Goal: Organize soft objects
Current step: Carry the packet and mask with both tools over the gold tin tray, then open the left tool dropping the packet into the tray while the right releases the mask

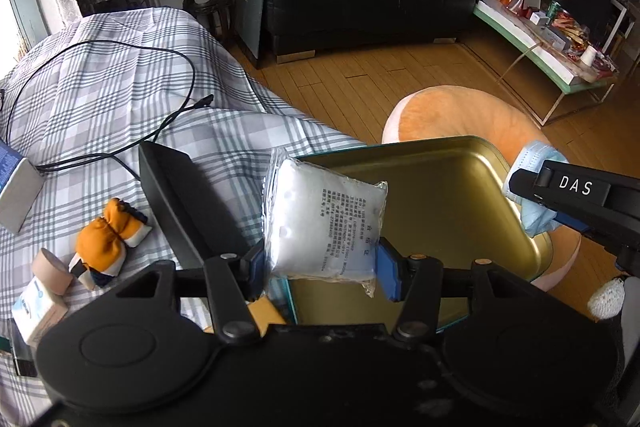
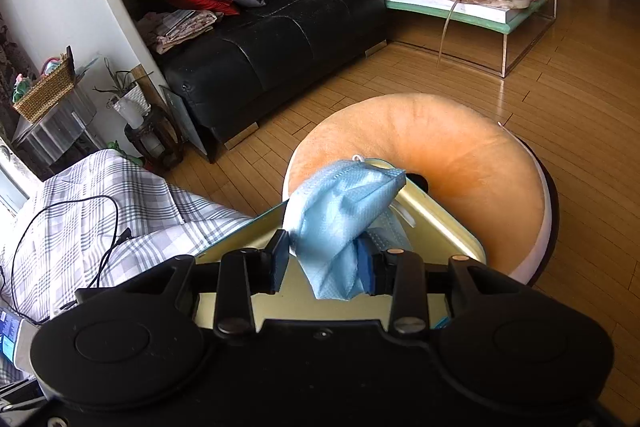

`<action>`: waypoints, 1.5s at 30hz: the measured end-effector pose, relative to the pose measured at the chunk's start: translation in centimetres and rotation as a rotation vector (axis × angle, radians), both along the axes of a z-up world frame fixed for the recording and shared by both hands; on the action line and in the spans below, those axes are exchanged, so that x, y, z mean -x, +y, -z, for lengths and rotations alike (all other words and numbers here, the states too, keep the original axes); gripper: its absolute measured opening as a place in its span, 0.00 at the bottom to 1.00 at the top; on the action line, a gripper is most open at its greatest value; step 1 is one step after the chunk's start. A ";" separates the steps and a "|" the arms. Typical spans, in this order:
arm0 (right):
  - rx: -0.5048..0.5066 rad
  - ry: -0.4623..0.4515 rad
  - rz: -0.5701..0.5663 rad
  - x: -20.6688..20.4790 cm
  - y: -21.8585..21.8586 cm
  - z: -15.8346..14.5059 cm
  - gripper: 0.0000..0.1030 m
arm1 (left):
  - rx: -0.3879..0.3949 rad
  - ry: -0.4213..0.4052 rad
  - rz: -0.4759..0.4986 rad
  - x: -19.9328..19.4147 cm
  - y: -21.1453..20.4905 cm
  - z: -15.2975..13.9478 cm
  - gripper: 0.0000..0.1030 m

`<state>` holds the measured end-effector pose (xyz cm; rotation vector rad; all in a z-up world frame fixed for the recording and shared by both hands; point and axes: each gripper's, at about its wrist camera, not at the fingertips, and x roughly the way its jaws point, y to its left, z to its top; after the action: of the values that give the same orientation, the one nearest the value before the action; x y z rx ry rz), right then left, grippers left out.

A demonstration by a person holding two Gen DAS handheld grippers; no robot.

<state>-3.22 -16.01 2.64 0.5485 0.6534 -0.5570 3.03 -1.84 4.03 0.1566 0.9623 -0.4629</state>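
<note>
My left gripper is shut on a white cotton pack in clear plastic and holds it over the near left corner of an open gold tin. My right gripper is shut on a crumpled blue face mask, held above the tin; it also shows in the left wrist view at the tin's right edge with the mask. The tin rests on an orange ring cushion. A small orange stuffed toy lies on the checked cloth at the left.
On the cloth lie a black cable, a black tin lid, a tape roll and a small white box. A black sofa and a cluttered coffee table stand behind on the wooden floor.
</note>
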 end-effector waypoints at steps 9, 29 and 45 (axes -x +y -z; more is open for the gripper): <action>-0.049 0.023 0.004 0.1 -1.3 0.7 0.38 | -0.026 0.033 0.015 -1.1 -3.6 2.2 0.54; -0.044 0.018 0.019 -0.3 -1.5 0.4 0.61 | -0.039 0.027 -0.062 -1.7 -2.9 2.9 0.73; -0.064 0.077 -0.003 -0.8 -1.3 1.0 0.61 | -0.068 0.023 -0.098 -1.1 -1.8 3.1 0.75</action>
<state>-2.47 -17.29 1.65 0.5879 0.7466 -0.5581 4.10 -3.63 0.90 0.1645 1.0042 -0.3426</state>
